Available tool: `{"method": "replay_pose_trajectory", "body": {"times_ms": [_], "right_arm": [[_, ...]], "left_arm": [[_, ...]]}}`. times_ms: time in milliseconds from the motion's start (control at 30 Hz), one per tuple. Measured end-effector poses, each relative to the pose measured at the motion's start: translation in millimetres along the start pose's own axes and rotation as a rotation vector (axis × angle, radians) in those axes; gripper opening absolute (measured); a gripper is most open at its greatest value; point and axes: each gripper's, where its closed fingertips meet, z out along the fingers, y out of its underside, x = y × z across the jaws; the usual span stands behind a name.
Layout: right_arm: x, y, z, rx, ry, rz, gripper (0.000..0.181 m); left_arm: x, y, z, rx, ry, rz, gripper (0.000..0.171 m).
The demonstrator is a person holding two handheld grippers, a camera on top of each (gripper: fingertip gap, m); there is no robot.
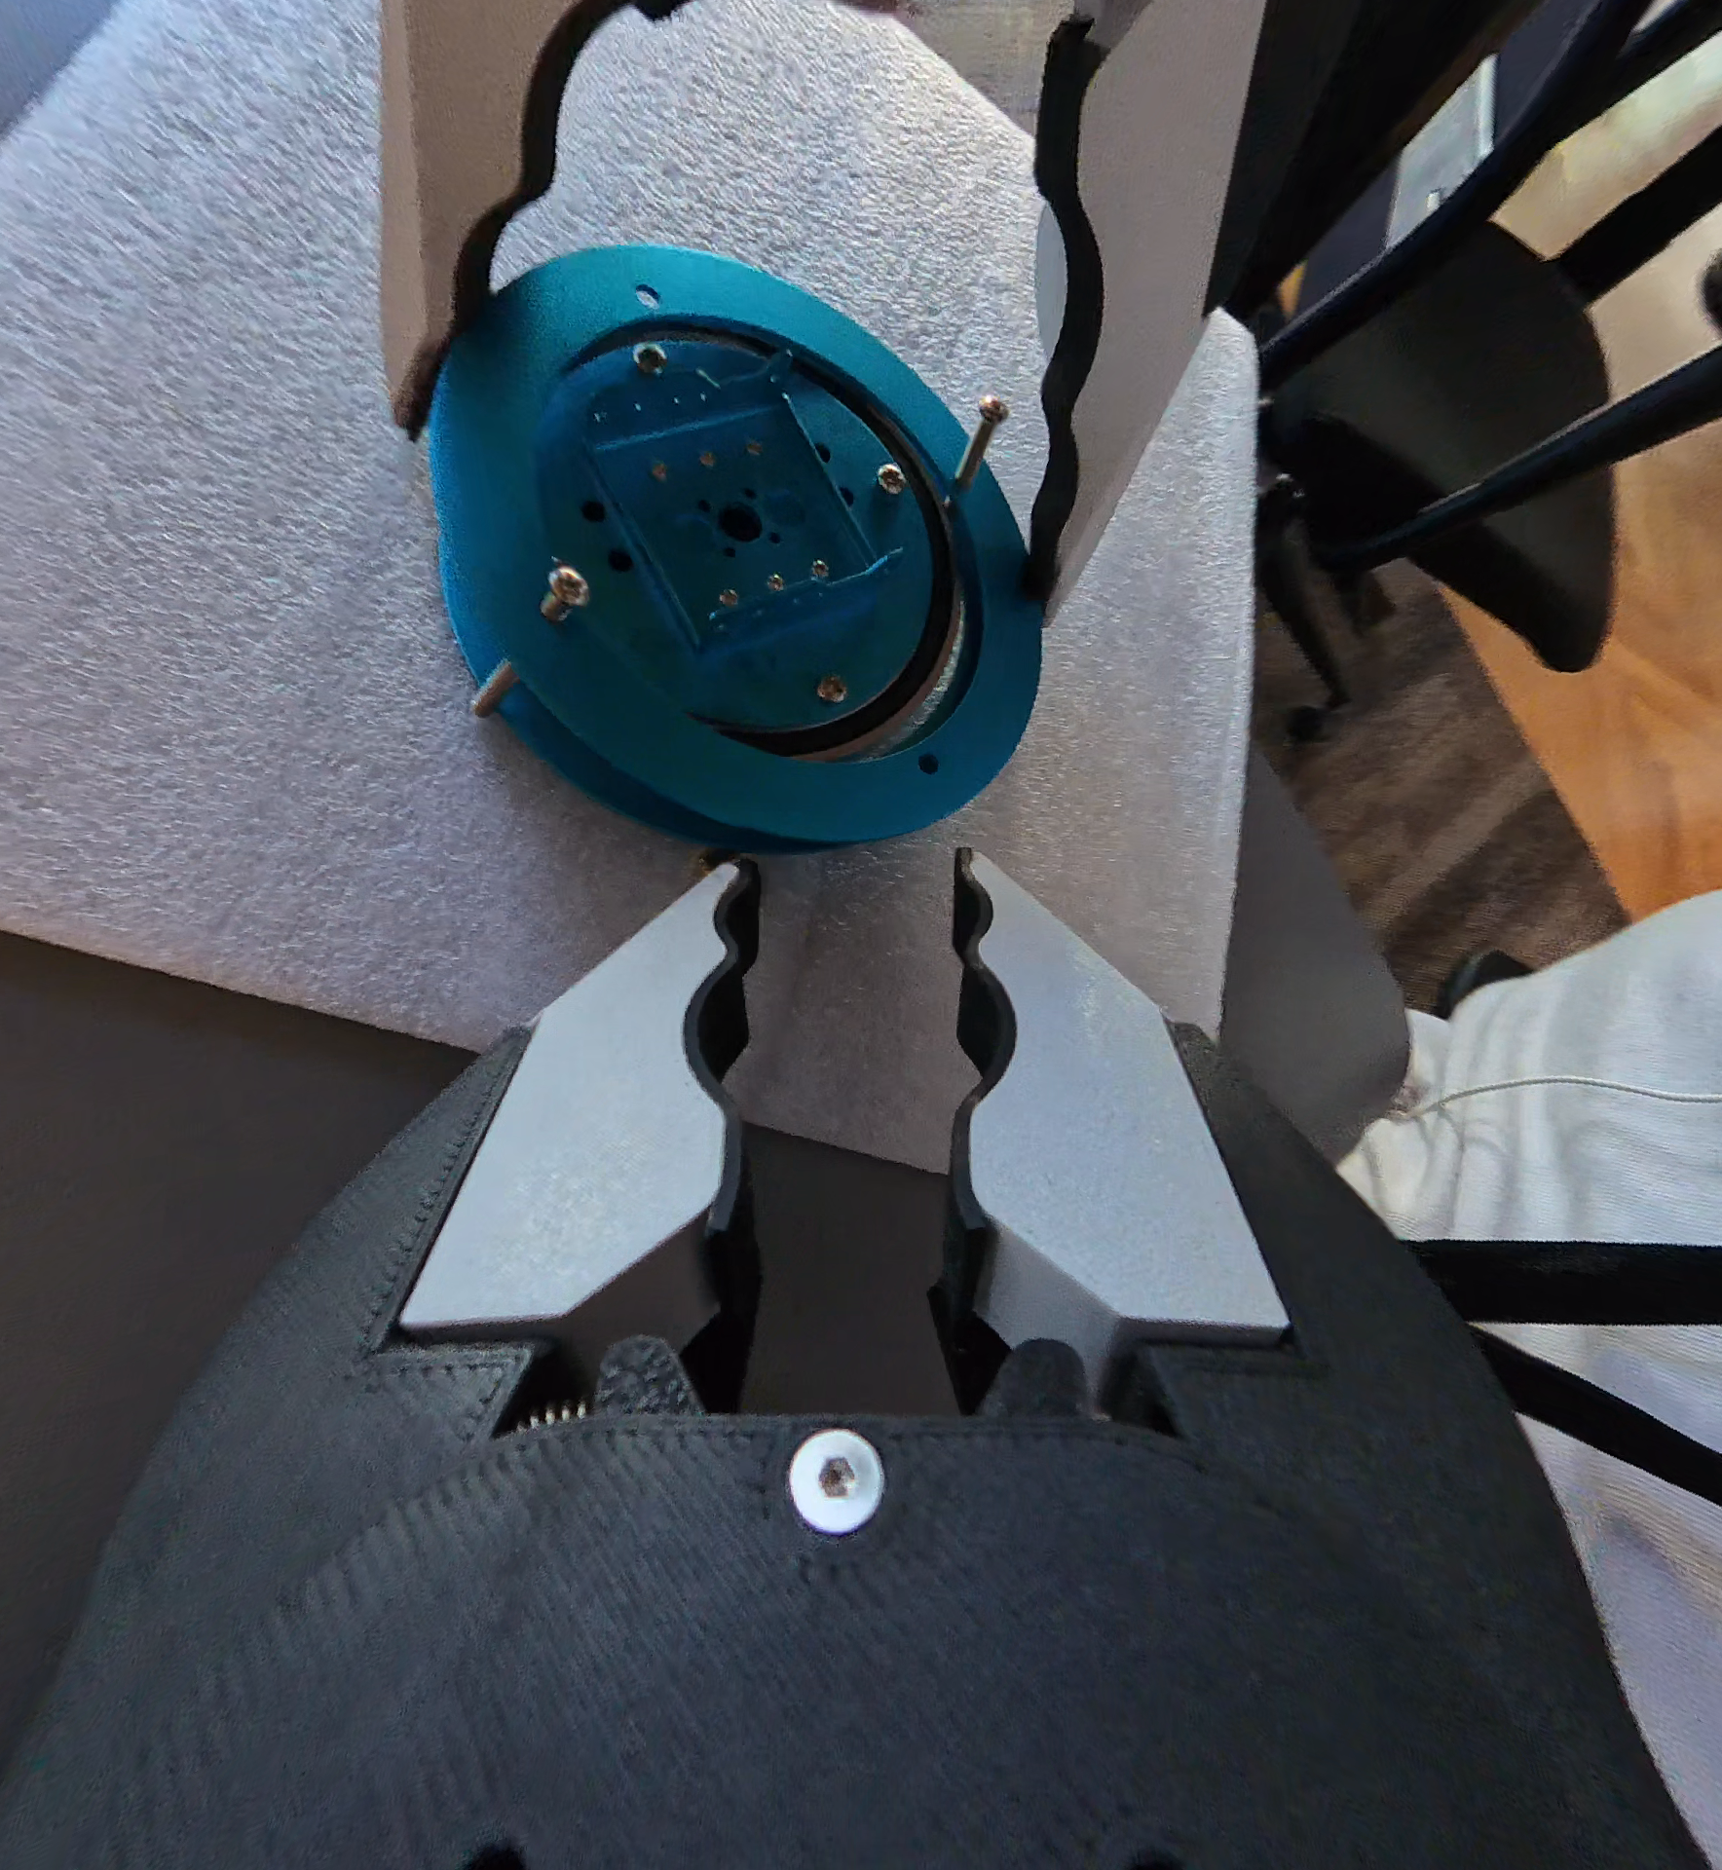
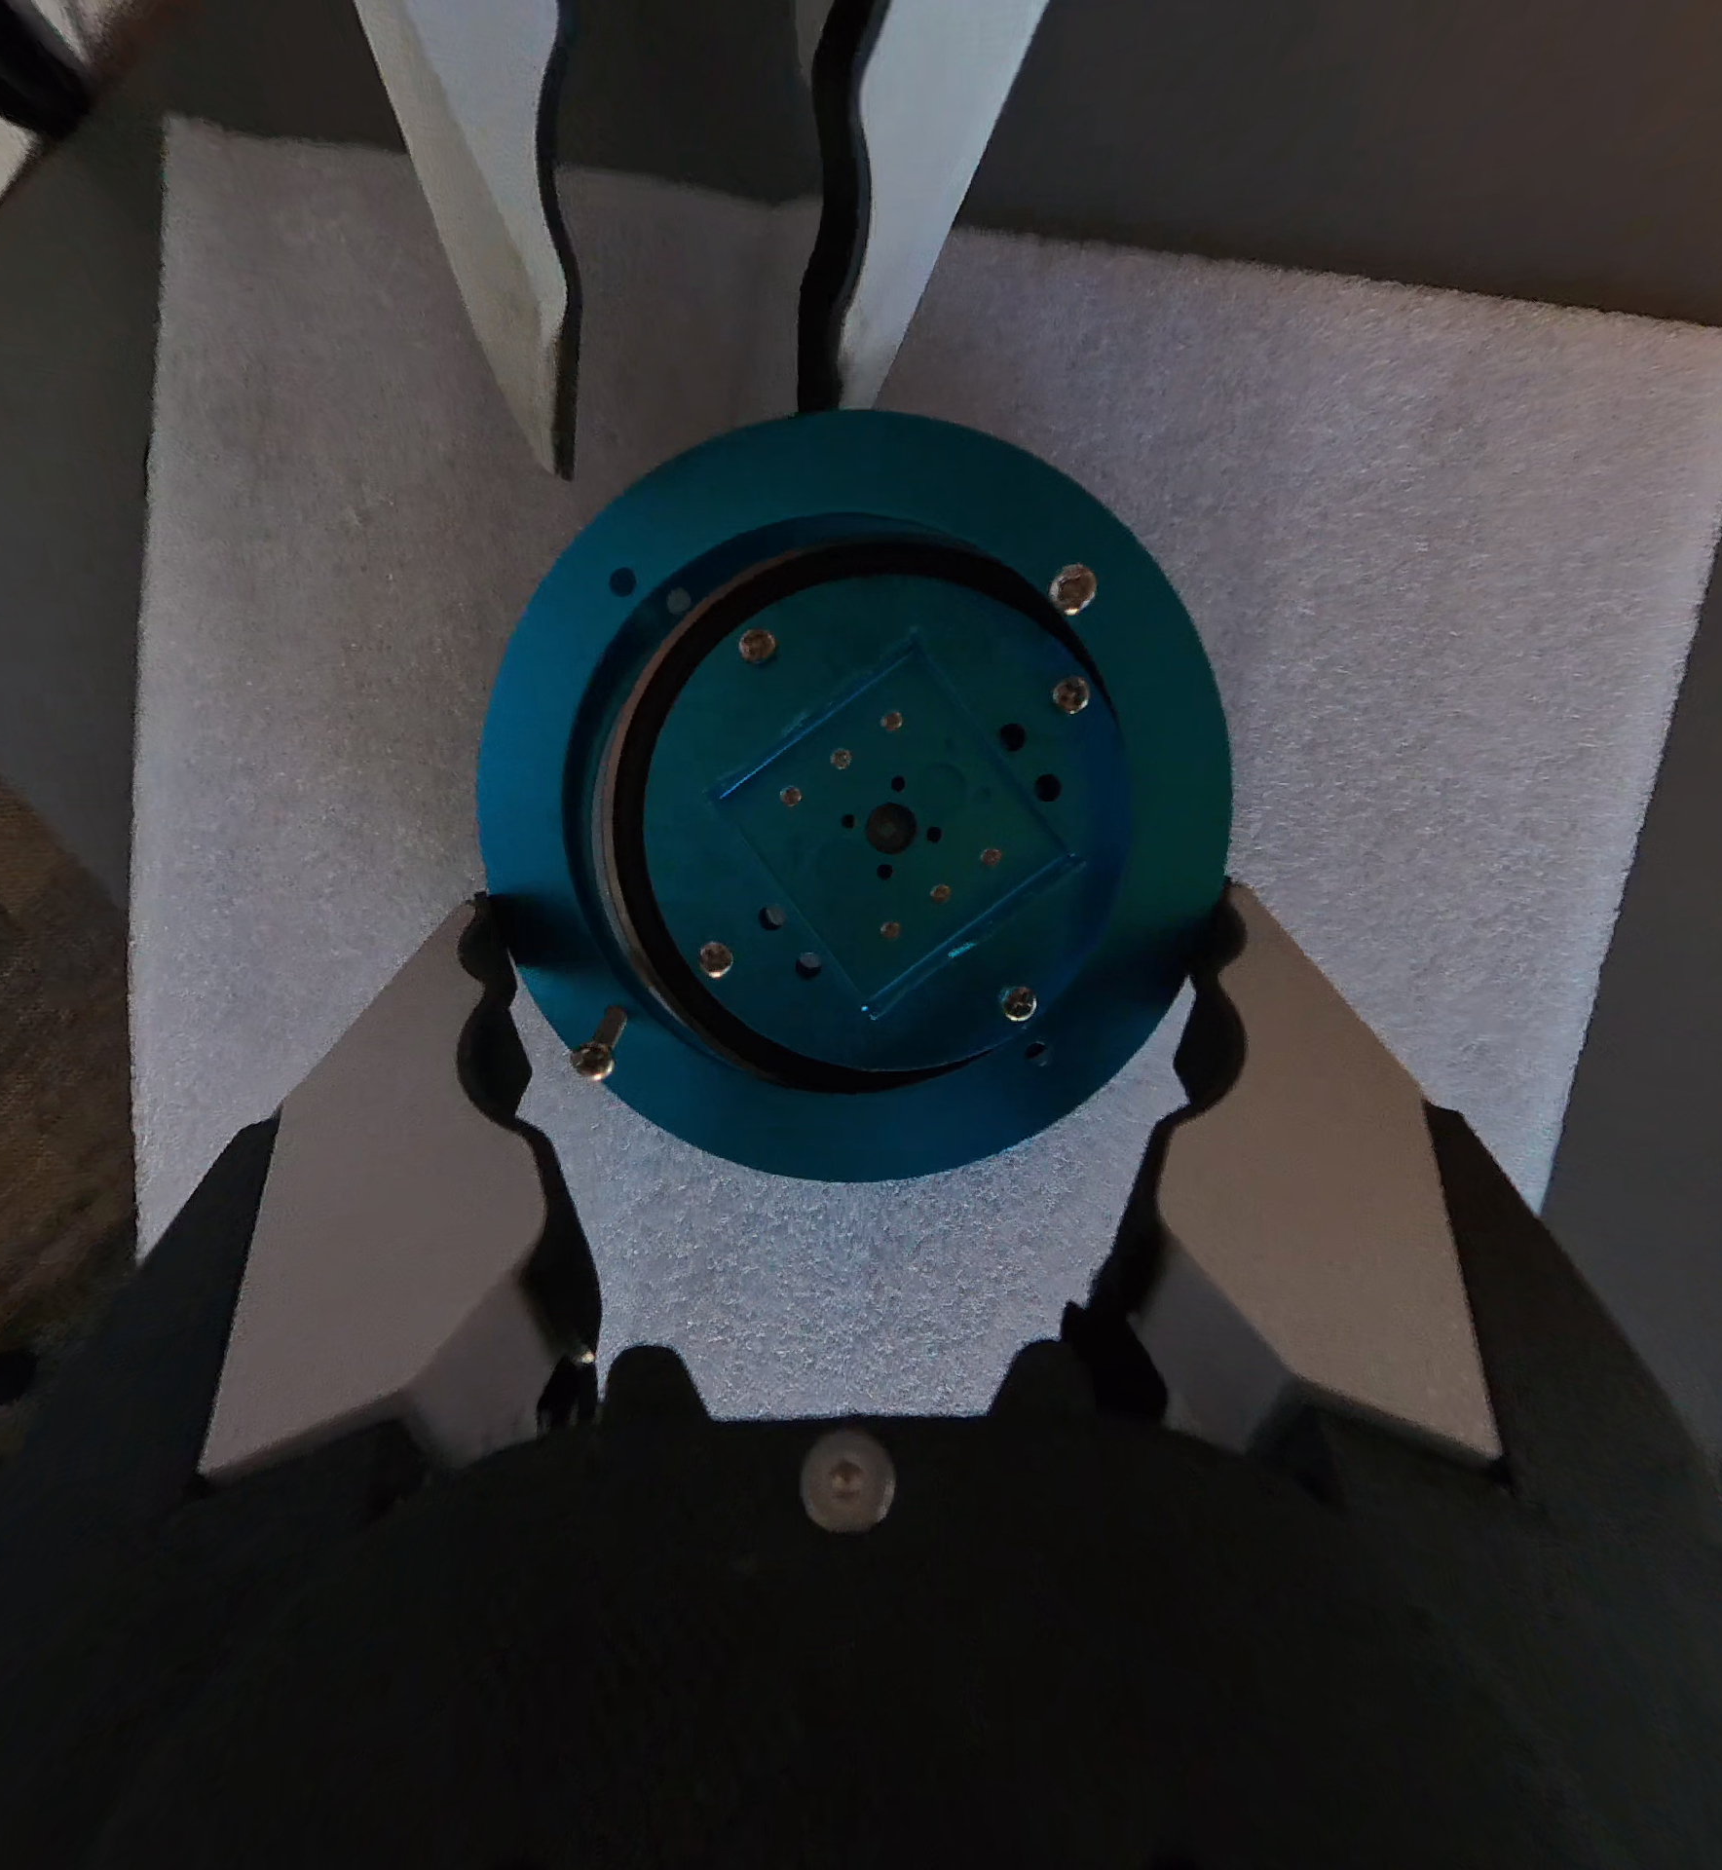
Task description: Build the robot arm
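A blue round metal disc assembly [image 2: 1171, 810] lies on a white foam pad [image 2: 1343, 607]. It has an outer ring, an inner plate with a square recess, and small screws. One screw [image 2: 594, 1047] sticks out at the ring's edge. My right gripper [image 2: 854, 906] straddles the disc, both fingertips pressed against its rim. My left gripper [image 1: 852, 870] is partly open and empty, its tips just short of the disc's [image 1: 736, 546] near edge. Two screws [image 1: 978, 445] stand half-raised from the ring. The left gripper also shows in the right wrist view [image 2: 695, 425].
The foam pad [image 1: 179, 506] rests on a dark table [image 1: 128, 1164]. Past the pad's right edge are a black chair [image 1: 1464, 425], a wooden floor [image 1: 1697, 708] and a person's light trouser leg [image 1: 1596, 1113]. The tips of one gripper are about 7 cm away from the tips of the other.
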Motion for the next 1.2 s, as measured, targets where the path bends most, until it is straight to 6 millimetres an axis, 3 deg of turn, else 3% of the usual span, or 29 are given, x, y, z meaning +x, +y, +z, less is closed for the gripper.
{"method": "replay_pose_trajectory", "body": {"times_ms": [100,267,467,767,1067,1200], "right_arm": [[-3.8,-3.5,-3.0,0.097,-0.035,0.043,0.131],[-0.6,-5.9,-16.6,0.339,-0.120,0.158,0.126],[-2.0,-10.2,-28.2,0.505,-0.133,0.126,0.110],[1.0,-9.4,-34.0,0.567,-0.261,0.204,0.101],[2.6,-7.2,-33.3,0.557,-0.233,0.191,0.097],[-1.1,-5.7,-29.2,0.525,-0.223,0.156,0.103]], "left_arm": [[-0.1,-2.6,-1.1,0.031,-0.070,0.051,0.032],[-1.9,-3.4,2.3,0.059,-0.162,0.086,0.046],[-3.0,-3.1,7.8,0.061,-0.289,0.157,0.050],[-9.9,-6.1,10.2,0.073,-0.389,0.140,0.045],[-8.4,-6.7,11.2,0.075,-0.392,0.131,0.043],[-2.3,-3.8,11.1,0.082,-0.386,0.170,0.041]]}}
